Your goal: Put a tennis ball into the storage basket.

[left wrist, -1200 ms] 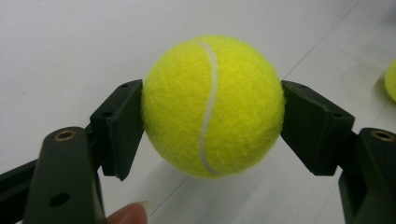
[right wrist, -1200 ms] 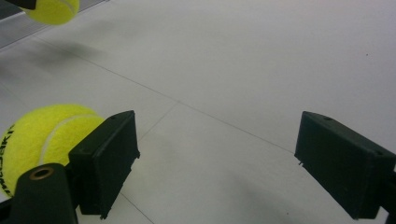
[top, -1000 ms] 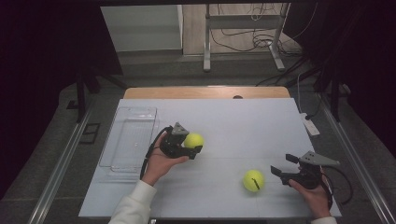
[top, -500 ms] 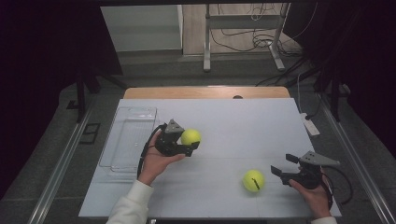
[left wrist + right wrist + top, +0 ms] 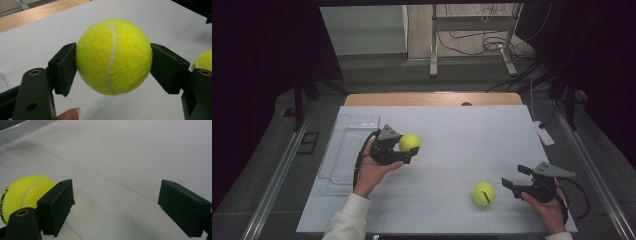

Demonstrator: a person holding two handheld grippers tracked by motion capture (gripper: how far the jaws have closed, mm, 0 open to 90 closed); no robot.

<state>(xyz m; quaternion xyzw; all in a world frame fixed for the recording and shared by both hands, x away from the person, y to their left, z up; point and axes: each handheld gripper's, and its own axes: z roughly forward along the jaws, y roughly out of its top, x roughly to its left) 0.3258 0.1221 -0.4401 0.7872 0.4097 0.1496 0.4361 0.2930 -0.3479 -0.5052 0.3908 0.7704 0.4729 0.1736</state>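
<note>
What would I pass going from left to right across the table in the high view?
Clear plastic tray → left gripper, shut on a tennis ball → second tennis ball lying on the table → right gripper, jaws open with nothing between them.

- The table (image 5: 447, 125) has a white top with a wooden strip at the far edge.
- A clear plastic tray (image 5: 346, 145) lies at its left side.
- One tennis ball (image 5: 483, 193) rests near the front right.
</note>
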